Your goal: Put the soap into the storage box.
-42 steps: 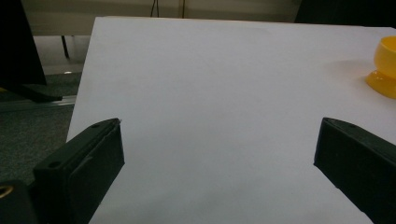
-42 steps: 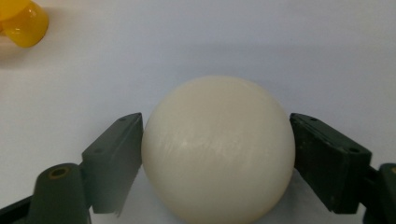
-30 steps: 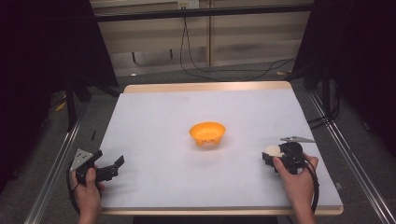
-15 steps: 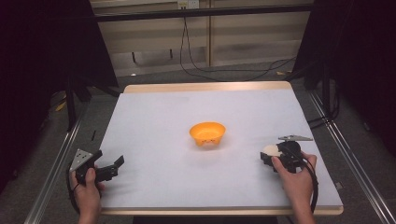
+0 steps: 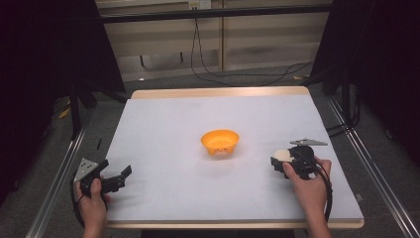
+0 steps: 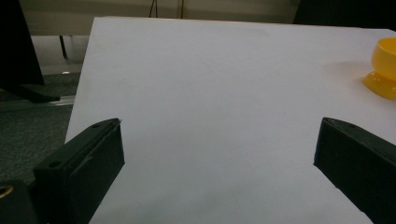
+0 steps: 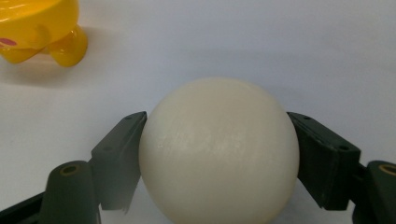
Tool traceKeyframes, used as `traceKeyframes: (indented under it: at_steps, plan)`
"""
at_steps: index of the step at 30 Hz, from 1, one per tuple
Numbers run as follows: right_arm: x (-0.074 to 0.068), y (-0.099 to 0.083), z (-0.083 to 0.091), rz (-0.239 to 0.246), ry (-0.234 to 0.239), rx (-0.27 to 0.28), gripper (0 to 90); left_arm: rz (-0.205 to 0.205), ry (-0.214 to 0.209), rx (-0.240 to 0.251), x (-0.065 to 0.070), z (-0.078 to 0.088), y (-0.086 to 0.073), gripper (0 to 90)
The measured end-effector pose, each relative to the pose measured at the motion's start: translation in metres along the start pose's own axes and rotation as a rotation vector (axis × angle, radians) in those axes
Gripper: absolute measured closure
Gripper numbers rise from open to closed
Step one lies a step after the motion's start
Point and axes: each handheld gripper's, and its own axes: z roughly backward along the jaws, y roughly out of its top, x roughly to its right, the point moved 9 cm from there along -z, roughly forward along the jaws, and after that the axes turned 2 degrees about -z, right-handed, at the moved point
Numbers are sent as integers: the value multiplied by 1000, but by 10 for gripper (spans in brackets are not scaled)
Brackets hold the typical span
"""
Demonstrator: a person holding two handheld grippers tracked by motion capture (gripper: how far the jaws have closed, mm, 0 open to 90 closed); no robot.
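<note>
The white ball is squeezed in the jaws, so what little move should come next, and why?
Probably lift it a little off the table. The right gripper has its jaws pressed on both sides of the white ball, so the grip looks ready. The orange bowl sits apart, toward the table's middle, a likely place to carry it.

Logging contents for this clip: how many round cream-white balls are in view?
1: a smooth cream-white ball clamped between the right gripper jaws, near the table's right edge, right of the orange plastic bowl.

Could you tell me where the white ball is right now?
The white ball sits clamped in the right gripper, at the table's right side, right of the orange bowl.
</note>
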Motion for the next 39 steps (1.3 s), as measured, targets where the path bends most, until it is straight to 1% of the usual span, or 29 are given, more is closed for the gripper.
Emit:
traceKeyframes:
  at_steps: [6,9,17,26,27,33,35,36,37,38,39]
  plan:
    - [-11,9,-2,8,13,14,241,5,-3,2,0,0,0,15]
    - [-16,12,-5,13,15,6,240,5,-2,2,0,0,0,15]
    - [-32,21,-10,24,29,6,241,5,-4,1,0,0,0,15]
    - [-41,29,-14,30,34,16,241,5,-5,0,0,0,0,15]
    - [-43,29,-14,27,33,10,241,5,-5,0,0,0,0,15]
    - [-51,36,-15,32,44,19,242,5,-5,-1,0,0,0,15]
    - [-54,37,-16,41,46,19,242,-3,-1,-2,-1,0,0,15]
    - [-56,38,-16,32,47,17,242,-3,-1,-2,-1,0,0,15]
    - [-58,38,-16,36,49,17,242,-4,-1,-2,-1,0,0,15]
    - [-59,39,-17,39,50,17,242,6,-6,-1,0,0,0,15]
    - [-61,40,-17,45,54,20,242,5,-6,-1,0,0,0,15]
